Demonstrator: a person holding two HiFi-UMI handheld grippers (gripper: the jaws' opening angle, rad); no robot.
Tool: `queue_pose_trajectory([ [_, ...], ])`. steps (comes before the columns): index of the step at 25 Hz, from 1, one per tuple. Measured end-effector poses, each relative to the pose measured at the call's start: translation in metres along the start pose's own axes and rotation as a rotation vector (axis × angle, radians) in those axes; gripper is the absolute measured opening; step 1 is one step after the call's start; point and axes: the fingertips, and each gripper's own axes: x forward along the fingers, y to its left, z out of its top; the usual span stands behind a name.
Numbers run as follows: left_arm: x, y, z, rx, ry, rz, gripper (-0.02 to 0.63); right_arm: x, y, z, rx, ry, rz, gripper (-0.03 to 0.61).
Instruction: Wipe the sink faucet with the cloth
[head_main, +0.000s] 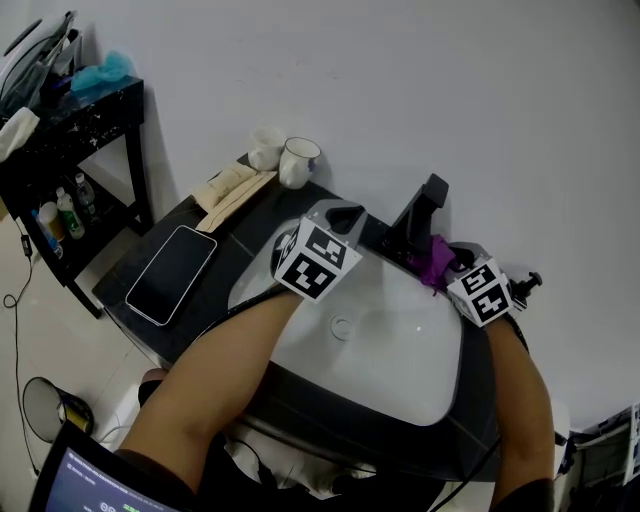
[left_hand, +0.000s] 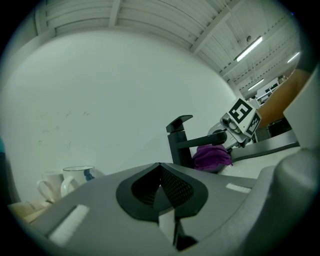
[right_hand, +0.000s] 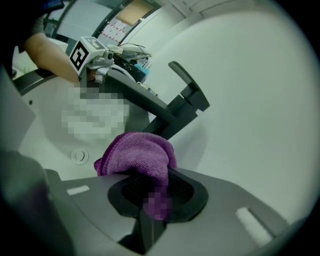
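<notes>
A matte black faucet (head_main: 418, 220) stands at the back rim of the white sink (head_main: 395, 365). My right gripper (head_main: 445, 268) is shut on a purple cloth (head_main: 437, 260), which is bunched against the faucet's base on its right side. In the right gripper view the purple cloth (right_hand: 137, 159) bulges out of the jaws just below the faucet (right_hand: 170, 107) spout. My left gripper (head_main: 345, 215) hovers over the sink's back left rim, shut and empty. The left gripper view looks across at the faucet (left_hand: 182, 142), the cloth (left_hand: 212, 156) and the right gripper (left_hand: 226, 141).
On the dark counter left of the sink lie a phone (head_main: 172, 273), a folded beige cloth (head_main: 232, 190) and two mugs (head_main: 285, 158). A black shelf (head_main: 75, 150) with bottles stands at far left. The white wall (head_main: 400, 90) runs close behind the faucet.
</notes>
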Motion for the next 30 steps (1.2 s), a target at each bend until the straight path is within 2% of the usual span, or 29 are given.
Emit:
queue_pose_trajectory([
  [3,-0.001,-0.002,0.0,0.011,0.001,0.0,0.017,-0.014,0.005,0.002,0.159,-0.047,0.014,0.063],
  [10,-0.006,0.005,0.006,0.045,-0.007,0.04,0.017,-0.057,0.068,0.036,0.887,-0.27,0.175,0.066],
  [13,-0.018,0.019,0.012,-0.005,-0.022,0.103,0.017,-0.058,0.098,0.053,1.211,-0.355,0.229,0.067],
  [16,-0.044,0.043,0.026,-0.137,-0.099,0.158,0.017,-0.036,0.119,0.069,1.444,-0.421,0.217,0.069],
  [19,-0.07,0.061,0.042,-0.299,-0.207,0.182,0.017,-0.01,0.125,0.087,1.604,-0.499,0.152,0.069],
  [21,-0.084,0.068,0.048,-0.344,-0.253,0.193,0.017,0.004,0.115,0.099,1.686,-0.58,0.069,0.069],
  [24,-0.093,0.074,0.053,-0.364,-0.29,0.201,0.017,0.02,0.089,0.117,1.775,-0.697,-0.059,0.069],
  [26,-0.096,0.079,0.051,-0.363,-0.292,0.223,0.018,0.024,0.066,0.131,1.795,-0.763,-0.129,0.067],
  [30,-0.101,0.09,0.049,-0.398,-0.306,0.258,0.017,0.014,0.014,0.16,1.761,-0.896,-0.233,0.067],
])
